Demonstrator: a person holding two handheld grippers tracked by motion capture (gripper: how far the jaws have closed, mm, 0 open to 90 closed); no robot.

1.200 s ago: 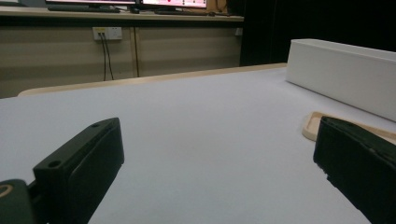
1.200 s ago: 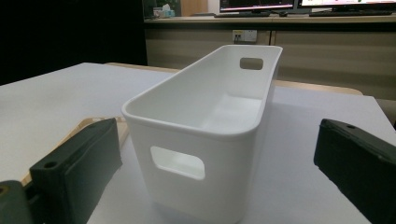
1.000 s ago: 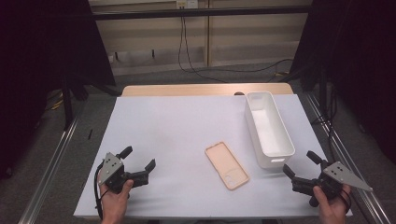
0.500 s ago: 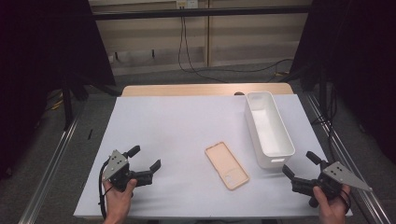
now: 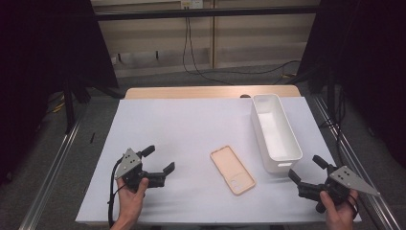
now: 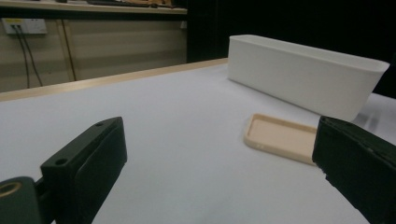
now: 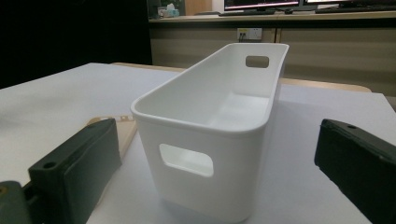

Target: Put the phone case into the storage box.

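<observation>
1. Approach is the step in hand: the left gripper (image 5: pixel 159 160) hovers low over the near-left part of the white table cover (image 5: pixel 182 124), its jaws spread wide and holding nothing, and it points toward the phone case (image 5: pixel 232 169).
2. Phone case: a beige, soft-looking shell that lies flat, hollow side up, near the middle of the cover toward its near edge, with a camera cut-out at its near end. In the left gripper view the phone case (image 6: pixel 282 138) sits ahead and to the right, partly behind the right jaw, well apart from both jaws.
3. White plastic bin (image 5: pixel 276 131): a long, narrow, empty bin with handle slots in its end walls. It stands just right of the case and runs from near to far along the cover's right side.
4. Right gripper (image 5: pixel 305 170): it is held at the near-right corner, released and empty, and looks along the bin's length. Its own view faces the near end wall of the bin (image 7: pixel 205 158), with a corner of the case just left of it.
5. Next move, as I judge it: the left gripper needs to travel right to the case and drop until one jaw can slip under a raised edge, since the case lies thin and flat against the cover. The likely goal is the bin beside it.
</observation>
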